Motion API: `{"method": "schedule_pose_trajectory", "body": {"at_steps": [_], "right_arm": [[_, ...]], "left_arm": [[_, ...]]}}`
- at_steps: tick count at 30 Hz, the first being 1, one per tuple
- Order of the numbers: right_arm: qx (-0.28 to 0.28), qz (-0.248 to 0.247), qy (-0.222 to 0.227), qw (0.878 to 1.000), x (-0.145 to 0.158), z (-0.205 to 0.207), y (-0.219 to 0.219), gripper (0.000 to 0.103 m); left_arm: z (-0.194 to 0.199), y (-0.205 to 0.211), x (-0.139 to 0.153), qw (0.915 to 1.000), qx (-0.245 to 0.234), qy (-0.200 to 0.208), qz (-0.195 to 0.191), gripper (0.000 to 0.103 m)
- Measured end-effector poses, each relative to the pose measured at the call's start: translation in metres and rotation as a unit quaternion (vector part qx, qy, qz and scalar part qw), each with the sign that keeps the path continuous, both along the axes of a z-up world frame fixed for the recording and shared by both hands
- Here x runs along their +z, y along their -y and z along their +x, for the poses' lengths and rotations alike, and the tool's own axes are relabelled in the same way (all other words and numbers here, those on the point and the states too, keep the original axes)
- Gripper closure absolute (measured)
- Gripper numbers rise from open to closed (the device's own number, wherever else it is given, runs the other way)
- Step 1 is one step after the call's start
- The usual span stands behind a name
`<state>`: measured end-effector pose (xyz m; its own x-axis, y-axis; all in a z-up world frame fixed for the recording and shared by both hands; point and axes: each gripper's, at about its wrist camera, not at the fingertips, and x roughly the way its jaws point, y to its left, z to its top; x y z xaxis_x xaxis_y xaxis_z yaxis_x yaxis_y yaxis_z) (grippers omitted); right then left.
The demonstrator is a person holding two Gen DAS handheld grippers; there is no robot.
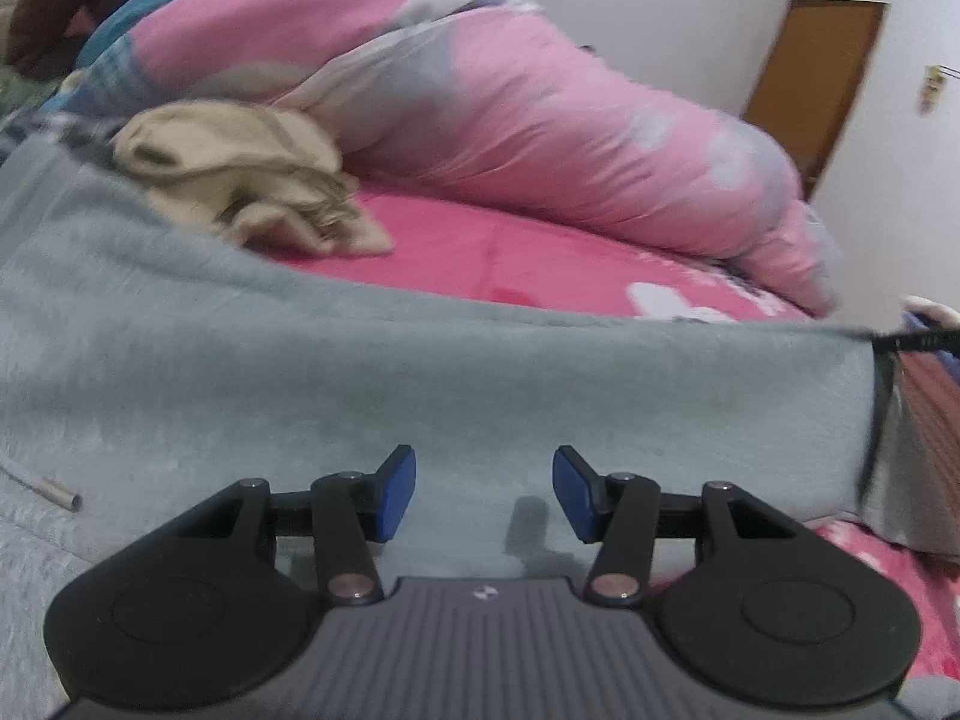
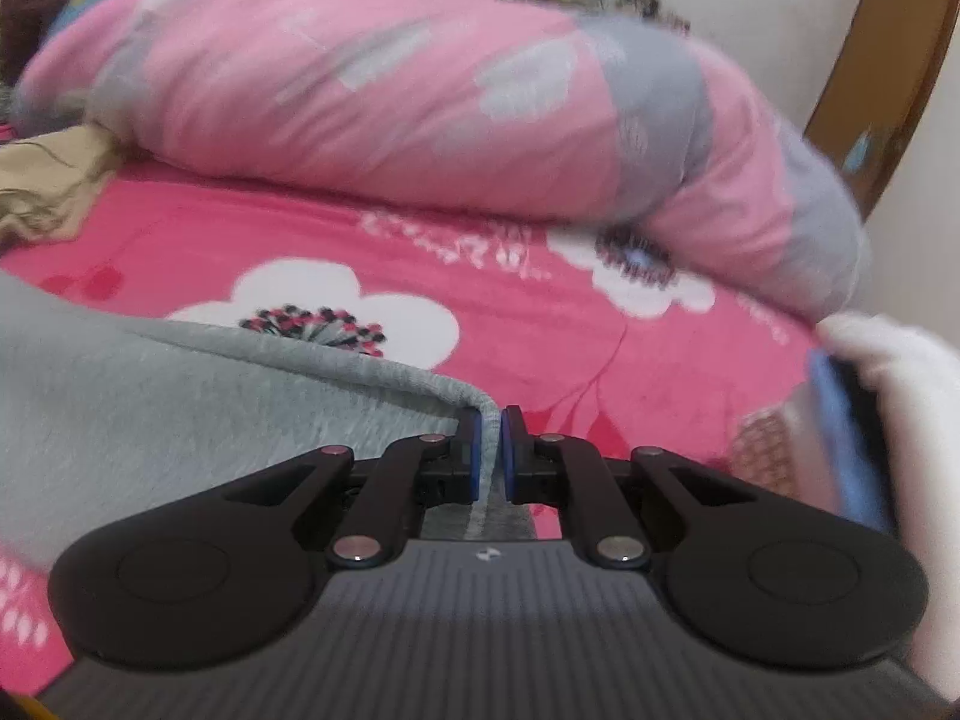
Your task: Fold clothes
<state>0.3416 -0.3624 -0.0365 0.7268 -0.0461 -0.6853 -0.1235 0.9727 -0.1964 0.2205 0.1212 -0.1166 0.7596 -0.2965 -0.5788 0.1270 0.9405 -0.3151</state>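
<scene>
Pinching the corner of the grey garment [image 2: 180,408] between its pressed-together fingers, our right gripper [image 2: 491,450] holds it above the pink bedsheet [image 2: 540,324]. Our left gripper [image 1: 483,492] is spread, the garment lying under it toward twelve o'clock.

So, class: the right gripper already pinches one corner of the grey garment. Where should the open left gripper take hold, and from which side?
Probably the far hem of the grey garment, nearer its free left end. The left gripper hovers open above flat cloth, which offers nothing to pinch; the hem is a raised edge. Come from above, fingers straddling it, matching the right gripper on its corner.
</scene>
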Motion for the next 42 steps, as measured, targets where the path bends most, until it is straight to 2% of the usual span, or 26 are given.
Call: {"method": "schedule_pose_trajectory", "body": {"at_steps": [2,3,5,6,8,10,11,13,15,17,19,20,23,25,27,29,33,35,36,37,40,42], "right_arm": [[-0.02,0.008,-0.032,0.999,-0.027,0.024,0.004,0.095],[-0.031,0.008,-0.056,0.998,-0.042,0.034,0.005,0.09],[-0.049,-0.014,-0.099,0.994,-0.067,0.048,0.003,0.084],[-0.052,-0.03,-0.108,0.992,-0.073,0.047,-0.001,0.083],[-0.036,-0.05,-0.106,0.992,-0.066,0.034,-0.009,0.076],[0.002,-0.063,-0.107,0.992,-0.045,0.015,-0.021,0.055],[0.028,-0.073,-0.109,0.991,-0.031,0.004,-0.029,0.05],[0.089,-0.102,-0.106,0.985,-0.003,-0.014,-0.053,0.044],[0.164,-0.107,-0.094,0.976,0.025,-0.029,-0.084,0.041],[0.26,-0.061,-0.062,0.962,0.049,-0.039,-0.121,0.036],[0.339,-0.007,-0.041,0.94,0.055,-0.034,-0.17,0.032],[0.377,0.019,-0.031,0.925,0.057,-0.03,-0.196,0.032],[0.443,0.08,-0.034,0.892,0.035,0.009,-0.275,0.032],[0.46,0.103,-0.056,0.88,0.011,0.041,-0.329,0.032],[0.47,0.127,-0.086,0.869,-0.015,0.076,-0.379,0.032],[0.467,0.162,-0.114,0.862,-0.039,0.107,-0.421,0.032],[0.443,0.237,-0.19,0.844,-0.068,0.136,-0.468,0.032],[0.441,0.233,-0.214,0.84,-0.081,0.139,-0.483,0.033],[0.447,0.214,-0.209,0.843,-0.082,0.134,-0.488,0.047],[0.453,0.191,-0.201,0.847,-0.082,0.127,-0.492,0.078],[0.467,0.141,-0.153,0.859,-0.068,0.102,-0.497,0.093],[0.467,0.13,-0.108,0.868,-0.05,0.091,-0.496,0.095]], "left_arm": [[-0.001,-0.006,0.001,1.0,0.0,0.001,-0.003,0.051],[-0.001,-0.009,0.001,1.0,0.0,0.002,-0.004,0.051],[-0.002,-0.015,0.002,1.0,0.001,0.003,-0.006,0.051],[-0.003,-0.018,0.002,1.0,0.001,0.004,-0.008,0.051],[-0.004,-0.024,0.003,0.9999,0.001,0.005,-0.01,0.05],[-0.004,-0.03,0.004,0.9999,0.001,0.007,-0.013,0.048],[-0.005,-0.034,0.005,0.9999,0.004,0.008,-0.009,0.047],[-0.008,-0.044,0.008,0.9998,0.014,0.014,0.007,0.047],[-0.006,-0.057,0.005,0.9993,0.032,0.015,0.008,0.047],[-0.007,-0.073,0.003,0.9971,0.071,0.021,-0.012,0.049],[-0.011,-0.09,0.003,0.9936,0.098,0.044,-0.034,0.049],[-0.012,-0.095,0.003,0.9918,0.11,0.055,-0.035,0.049],[-0.015,-0.107,0.003,0.9846,0.151,0.088,-0.012,0.049],[-0.015,-0.111,0.005,0.9753,0.192,0.105,0.026,0.049],[-0.018,-0.113,0.005,0.9699,0.202,0.128,0.045,0.048],[-0.016,-0.116,0.004,0.9701,0.199,0.13,0.048,0.048],[-0.007,-0.126,-0.005,0.9748,0.198,0.095,0.039,0.048],[-0.005,-0.128,-0.006,0.9731,0.207,0.091,0.043,0.048],[-0.005,-0.129,-0.005,0.9717,0.213,0.092,0.046,0.048],[-0.004,-0.13,-0.005,0.9702,0.218,0.092,0.049,0.049],[-0.002,-0.132,-0.003,0.9655,0.235,0.095,0.059,0.049],[0.0,-0.134,-0.002,0.9621,0.246,0.097,0.066,0.049]]}}
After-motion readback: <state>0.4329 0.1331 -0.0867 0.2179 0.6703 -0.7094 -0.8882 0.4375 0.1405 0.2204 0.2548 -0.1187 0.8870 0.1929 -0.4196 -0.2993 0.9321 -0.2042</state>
